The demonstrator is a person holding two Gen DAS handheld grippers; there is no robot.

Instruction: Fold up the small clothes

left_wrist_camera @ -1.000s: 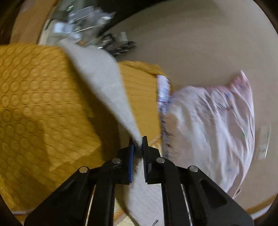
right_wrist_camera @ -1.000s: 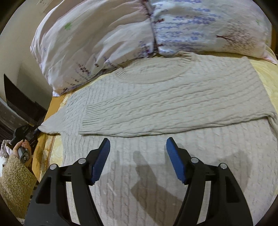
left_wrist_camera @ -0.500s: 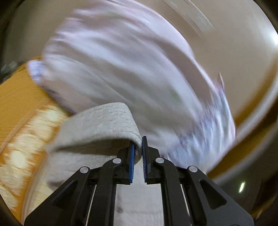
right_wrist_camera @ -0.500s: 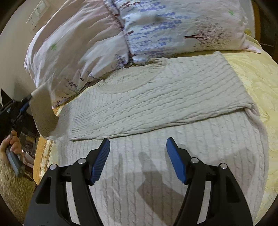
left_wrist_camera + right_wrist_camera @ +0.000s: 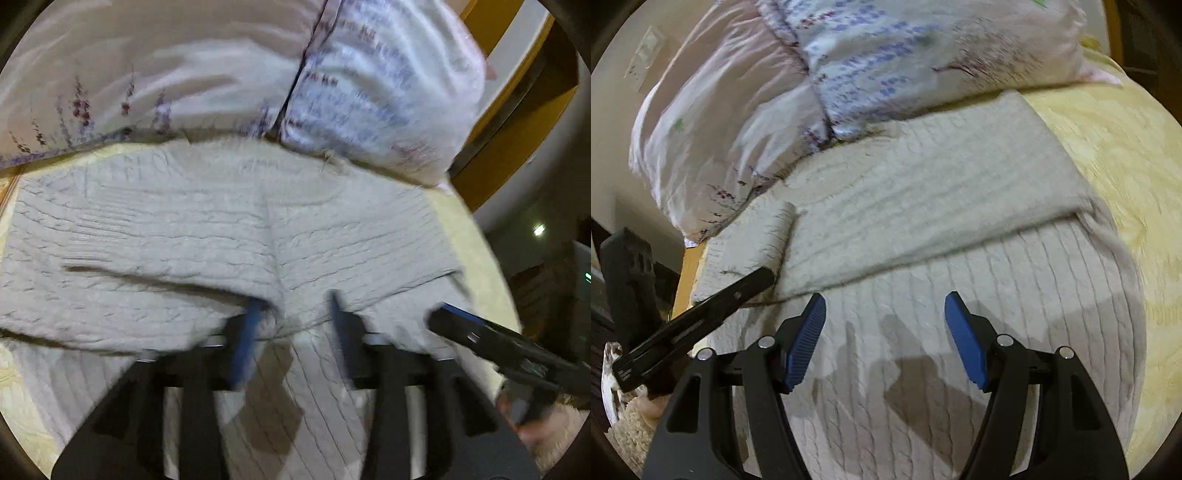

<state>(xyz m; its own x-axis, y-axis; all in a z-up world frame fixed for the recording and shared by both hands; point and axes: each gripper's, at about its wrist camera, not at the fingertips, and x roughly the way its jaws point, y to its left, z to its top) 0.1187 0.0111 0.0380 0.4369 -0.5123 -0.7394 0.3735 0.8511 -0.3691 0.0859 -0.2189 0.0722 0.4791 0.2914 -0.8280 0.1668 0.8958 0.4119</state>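
Sweater [image 5: 923, 229] lies sleeve-folded beneath both parted tools.

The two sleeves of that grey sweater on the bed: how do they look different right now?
The left sleeve is folded only partway in, with its cuff ending near the collar side and the left gripper at its edge. The right sleeve lies flat across the whole chest, reaching far past the middle. The left sleeve looks short and bunched; the right sleeve is long and smooth. Both are the same grey cable knit, resting on the sweater body.

Black tool [image 5: 884, 339] arms (silver screws) carry ribbed blue pads [image 5: 807, 341].
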